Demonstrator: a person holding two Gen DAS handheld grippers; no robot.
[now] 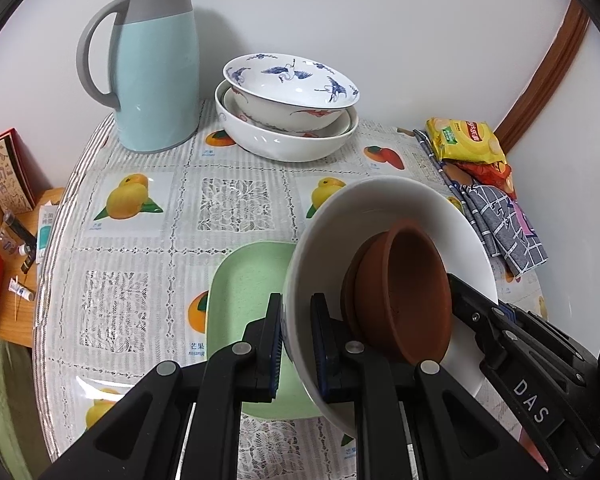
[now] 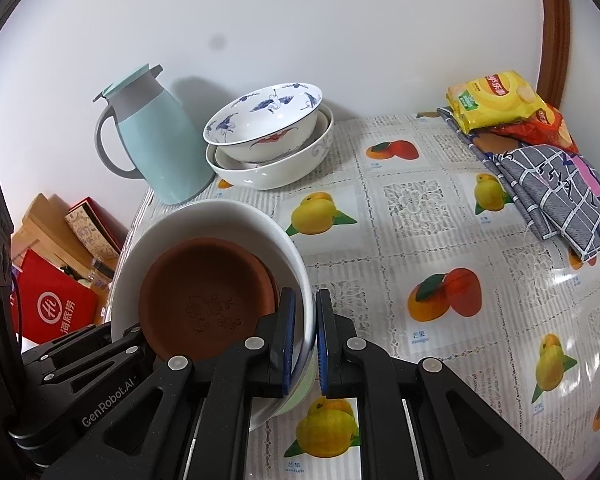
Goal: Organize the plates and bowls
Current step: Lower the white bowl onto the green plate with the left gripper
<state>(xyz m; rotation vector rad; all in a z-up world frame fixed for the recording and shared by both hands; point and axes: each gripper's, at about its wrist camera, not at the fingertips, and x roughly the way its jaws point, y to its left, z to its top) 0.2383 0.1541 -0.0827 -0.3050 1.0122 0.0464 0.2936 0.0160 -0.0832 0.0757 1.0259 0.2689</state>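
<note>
Both grippers hold one white bowl (image 1: 384,208) by opposite rims, lifted and tilted. My left gripper (image 1: 296,344) is shut on its left rim. My right gripper (image 2: 305,340) is shut on its right rim (image 2: 300,264). Two nested brown saucers (image 1: 404,292) lie inside it and show in the right wrist view too (image 2: 208,296). A light green plate (image 1: 248,288) lies on the table below the bowl. A blue-patterned bowl (image 1: 292,80) sits nested in a larger white bowl (image 1: 284,140) at the back.
A light blue thermos jug (image 1: 156,68) stands at the back left by the wall. Snack packets (image 1: 464,140) and a folded grey checked cloth (image 1: 504,228) lie at the right. A wooden side table with small items (image 1: 16,248) is left of the table edge.
</note>
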